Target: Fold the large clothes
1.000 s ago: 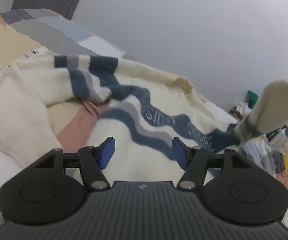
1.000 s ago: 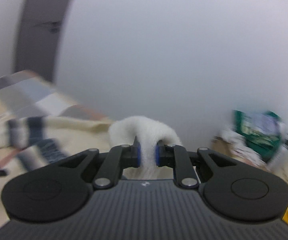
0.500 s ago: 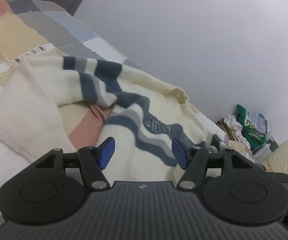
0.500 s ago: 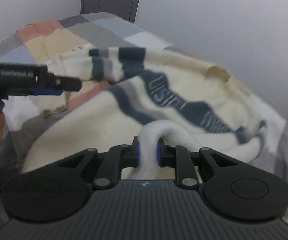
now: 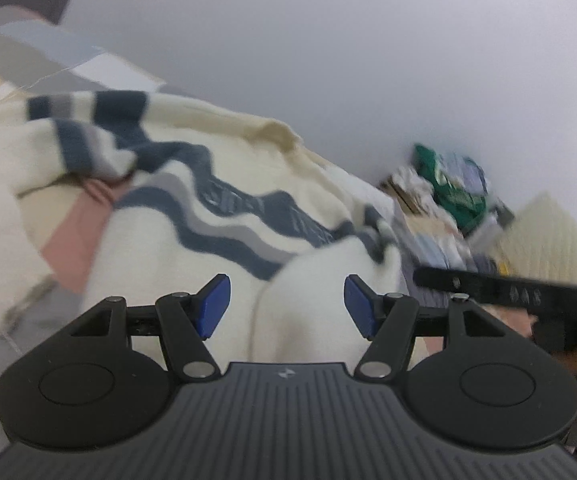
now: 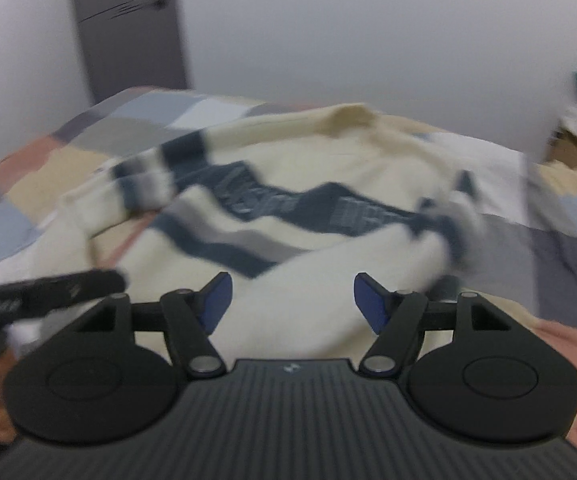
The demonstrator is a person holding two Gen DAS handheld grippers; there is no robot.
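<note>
With my right gripper [image 6: 290, 300] jaws opening over the sweater sleeve [image 6: 328, 272] at lower centre and my left gripper [image 5: 286, 306] spread empty, that loosely laid sleeve could slide off the sweater [image 5: 216, 200].

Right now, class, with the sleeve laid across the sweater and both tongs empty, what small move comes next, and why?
Probably draw the right tongs, now opening, back off the sleeve: it lies across the sweater with nothing pinched. The other sleeve looks unfolded.
</note>
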